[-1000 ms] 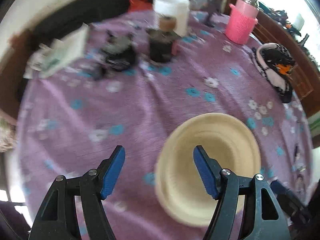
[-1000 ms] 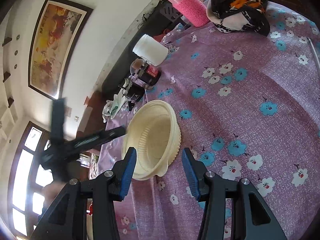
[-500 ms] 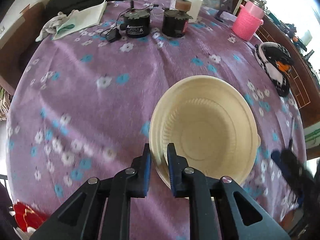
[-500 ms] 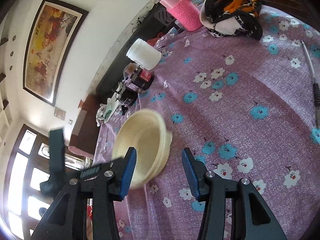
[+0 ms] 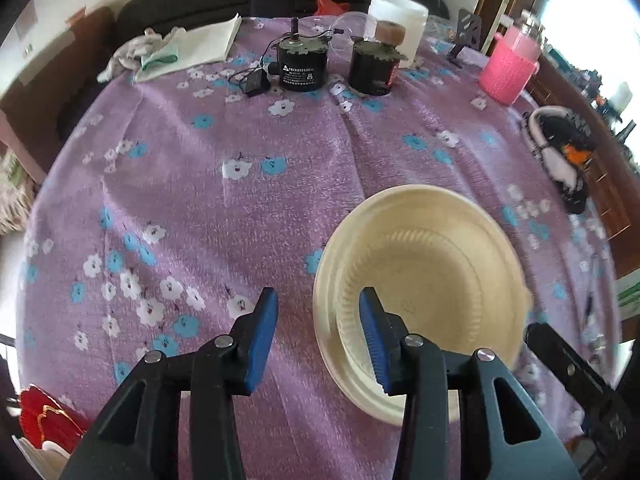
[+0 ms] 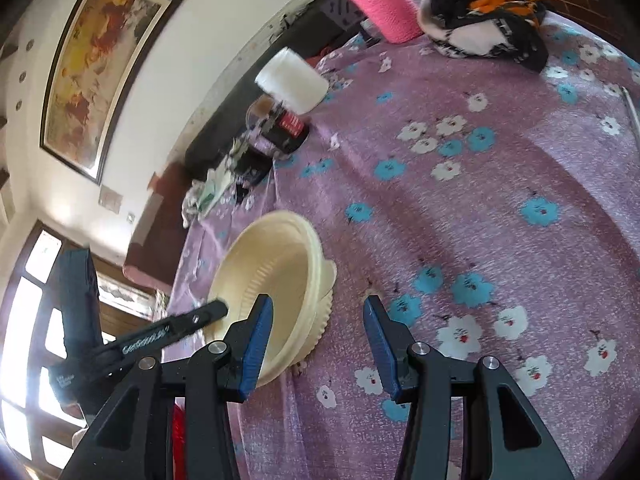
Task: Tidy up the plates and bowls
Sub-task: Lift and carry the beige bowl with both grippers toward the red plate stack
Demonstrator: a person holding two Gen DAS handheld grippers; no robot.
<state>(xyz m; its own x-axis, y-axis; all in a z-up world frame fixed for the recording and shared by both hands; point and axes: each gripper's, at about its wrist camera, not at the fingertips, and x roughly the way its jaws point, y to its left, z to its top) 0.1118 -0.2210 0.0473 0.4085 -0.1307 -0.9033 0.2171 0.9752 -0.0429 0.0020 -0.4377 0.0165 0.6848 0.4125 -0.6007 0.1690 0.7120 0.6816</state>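
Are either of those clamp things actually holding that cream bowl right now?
No. The left gripper straddles the bowl's near rim, jaws opening; the right gripper is empty.

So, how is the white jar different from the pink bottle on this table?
The white jar is plain, smooth plastic, while the pink bottle wears a knitted pink sleeve. The jar is wide and squat with a flat white top; the bottle is narrower, with a metal cap. The jar stands directly behind a dark motor; the bottle stands apart, nearer the table's right edge. Both are upright at the far side of the purple flowered cloth.
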